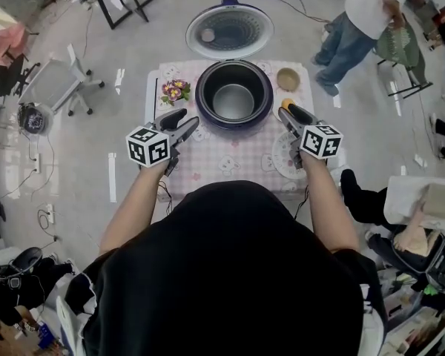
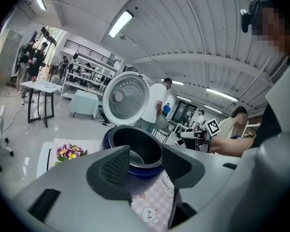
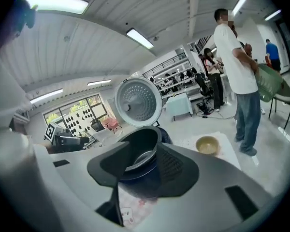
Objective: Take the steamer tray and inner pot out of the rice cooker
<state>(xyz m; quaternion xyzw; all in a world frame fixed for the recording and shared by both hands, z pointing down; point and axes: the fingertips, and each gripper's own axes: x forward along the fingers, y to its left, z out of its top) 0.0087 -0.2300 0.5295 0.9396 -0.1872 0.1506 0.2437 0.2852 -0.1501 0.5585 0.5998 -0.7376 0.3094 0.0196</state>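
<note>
Seeing flowers [image 1: 176,90] lying at the left edge of the cloth [image 1: 230,158]. Holding the left gripper [image 1: 185,119] just below them, near the left side of the cooker [image 1: 233,125] but not touching it, with jaws spread wide and pinching nothing; looking between them only at cloth and the cooker wall. Standing in the middle of the cloth with the lid [image 1: 230,31] tipped open at the back, and carrying the pot [image 1: 233,101] inside, seated down in its well. Holding the right gripper [image 1: 289,112] near the right side of the cooker, apart from it, with jaws parted less widely and also gripping nothing. Passing a small bowl [image 1: 288,78] just beyond this gripper. Lying under it, a white round thing [image 1: 283,158], perhaps the tray or only a plate.
</note>
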